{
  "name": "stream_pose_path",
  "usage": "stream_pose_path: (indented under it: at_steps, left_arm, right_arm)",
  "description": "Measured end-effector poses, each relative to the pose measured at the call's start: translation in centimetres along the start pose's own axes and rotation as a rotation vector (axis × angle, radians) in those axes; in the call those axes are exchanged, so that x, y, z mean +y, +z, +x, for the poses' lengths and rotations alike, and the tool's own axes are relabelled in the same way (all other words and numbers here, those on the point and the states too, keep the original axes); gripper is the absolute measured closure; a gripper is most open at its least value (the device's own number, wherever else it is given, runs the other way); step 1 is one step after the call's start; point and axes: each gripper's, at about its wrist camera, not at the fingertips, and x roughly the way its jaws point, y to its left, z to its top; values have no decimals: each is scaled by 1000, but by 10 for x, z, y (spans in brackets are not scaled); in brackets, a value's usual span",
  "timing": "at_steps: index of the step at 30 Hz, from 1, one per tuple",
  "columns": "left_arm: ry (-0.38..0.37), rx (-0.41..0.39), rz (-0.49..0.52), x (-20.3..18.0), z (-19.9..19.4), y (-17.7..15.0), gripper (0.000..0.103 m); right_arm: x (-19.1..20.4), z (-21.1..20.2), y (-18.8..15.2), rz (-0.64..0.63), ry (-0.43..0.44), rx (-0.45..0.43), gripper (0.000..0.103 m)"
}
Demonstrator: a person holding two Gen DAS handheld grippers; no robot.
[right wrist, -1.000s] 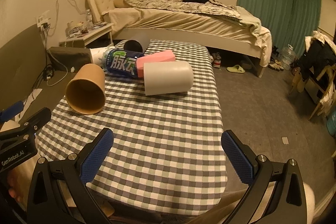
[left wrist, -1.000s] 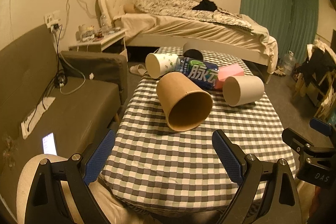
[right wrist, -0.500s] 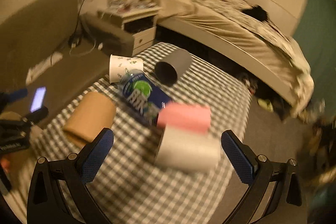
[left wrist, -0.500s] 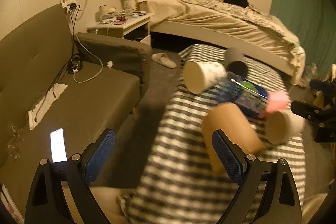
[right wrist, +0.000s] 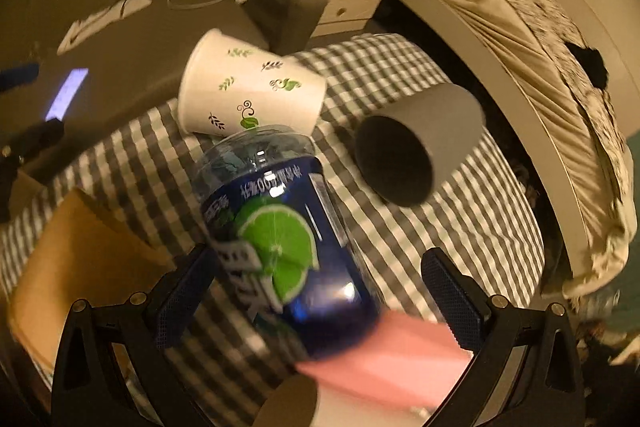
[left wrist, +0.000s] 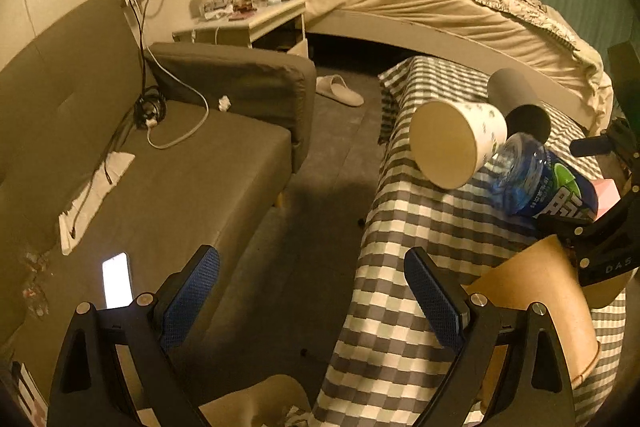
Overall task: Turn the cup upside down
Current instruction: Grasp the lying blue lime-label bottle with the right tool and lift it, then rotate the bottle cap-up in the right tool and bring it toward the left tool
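Hovering: I hold the left gripper (left wrist: 312, 301) spread wide and empty by the checked tablecloth (left wrist: 416, 251) edge.
Right gripper (right wrist: 316, 297): fingers spread, straddling the blue lime-labelled plastic bottle (right wrist: 280, 227), contact unclear.
Cups: white leaf-printed paper cup (right wrist: 248, 87), grey cylindrical cup (right wrist: 420, 143), brown paper cup (left wrist: 532, 303), all lying sideways around that bottle.

A lived-in bedroom at home.
Ahead of the hand-held gripper stands an unmade bed (left wrist: 432, 7) with a tufted headboard and a cluttered nightstand (left wrist: 244, 19); a grey sofa (left wrist: 132, 155) lies to its left, a slipper (left wrist: 340, 95) on the floor, a checked-cloth desk (left wrist: 404, 267) to its right.
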Motion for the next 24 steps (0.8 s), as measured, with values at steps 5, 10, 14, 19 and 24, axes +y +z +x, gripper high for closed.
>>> stream_pose_path:
  at_steps: [5,10,14,19,24]
  left_arm:
    - [-14,16,-8,2,7,1,7]
    - [-16,11,-20,3,3,0,7]
    - [-8,-15,-32,5,-9,-1,7]
    - [-8,-47,-42,5,-33,-4,7]
    - [-29,-114,-26,4,-79,-15,7]
  right_arm:
    - [3,14,4,-54,-1,24,7]
    - [10,14,4,-84,-27,41,32]
    - [8,-11,6,-43,-53,-5,33]
    - [5,-61,14,28,-100,-80,33]
    - [7,-130,9,159,-111,-148,34]
